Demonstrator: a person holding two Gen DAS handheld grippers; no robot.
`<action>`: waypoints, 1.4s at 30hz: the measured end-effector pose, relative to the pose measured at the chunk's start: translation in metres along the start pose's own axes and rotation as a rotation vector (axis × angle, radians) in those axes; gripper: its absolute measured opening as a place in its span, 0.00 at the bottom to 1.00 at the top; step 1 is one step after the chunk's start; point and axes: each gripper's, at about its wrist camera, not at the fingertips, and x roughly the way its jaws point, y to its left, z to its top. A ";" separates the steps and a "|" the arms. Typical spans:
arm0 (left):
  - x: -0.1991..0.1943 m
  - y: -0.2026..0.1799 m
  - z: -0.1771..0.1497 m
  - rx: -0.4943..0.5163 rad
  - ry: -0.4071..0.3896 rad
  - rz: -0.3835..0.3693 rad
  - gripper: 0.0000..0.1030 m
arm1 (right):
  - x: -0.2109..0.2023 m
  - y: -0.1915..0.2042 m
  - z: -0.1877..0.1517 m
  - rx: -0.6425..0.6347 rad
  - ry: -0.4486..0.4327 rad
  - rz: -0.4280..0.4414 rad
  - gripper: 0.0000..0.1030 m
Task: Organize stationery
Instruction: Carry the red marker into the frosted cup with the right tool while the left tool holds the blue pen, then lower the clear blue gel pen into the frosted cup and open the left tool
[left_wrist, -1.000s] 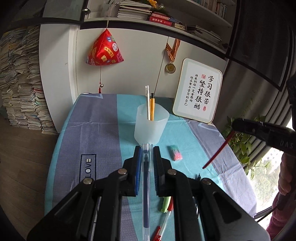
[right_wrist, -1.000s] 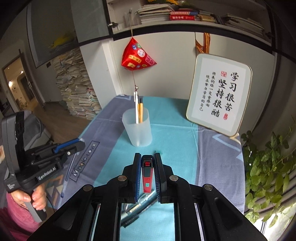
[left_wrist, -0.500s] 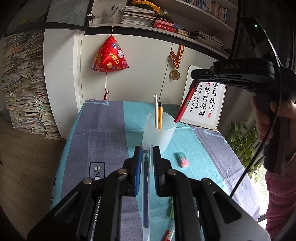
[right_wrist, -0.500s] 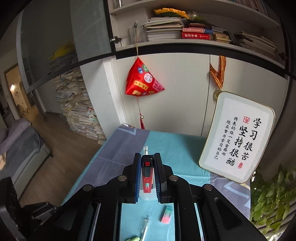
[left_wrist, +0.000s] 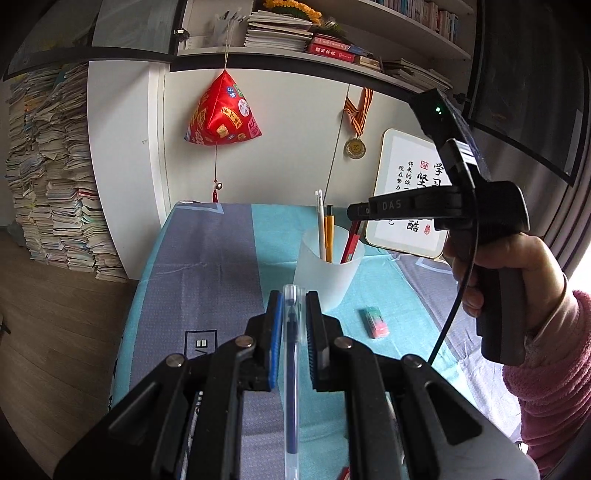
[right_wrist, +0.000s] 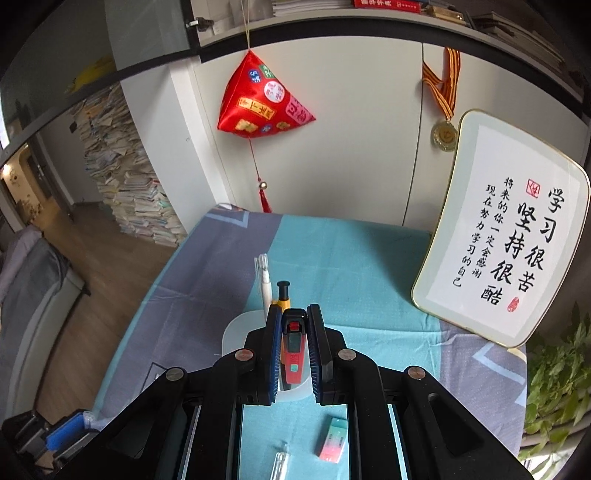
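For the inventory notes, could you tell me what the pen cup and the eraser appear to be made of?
Pen cup: looks like frosted, translucent plastic with a matte finish; the pens inside show through its wall as dim shapes.
Eraser: probably soft rubber or vinyl, matte, shading from green to pink; a printed sleeve cannot be ruled out.

Eraser (left_wrist: 374, 322) right of cup (left_wrist: 325, 273)

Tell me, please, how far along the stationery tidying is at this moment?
Done: a white pen and an orange pen stand in the translucent cup. In hand: the right gripper holds a red pen whose tip is already inside the cup; the left gripper grips a clear blue pen. Left: the eraser lies on the table, with another clear pen.
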 end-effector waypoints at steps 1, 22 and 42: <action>0.000 0.000 0.000 0.001 0.001 -0.001 0.10 | 0.002 0.000 -0.002 0.000 0.011 0.000 0.14; 0.012 -0.026 0.034 0.017 -0.027 -0.024 0.10 | -0.066 -0.020 -0.077 0.020 -0.004 0.041 0.27; 0.092 -0.050 0.128 0.010 -0.220 -0.014 0.10 | -0.105 -0.062 -0.144 0.017 -0.003 -0.074 0.27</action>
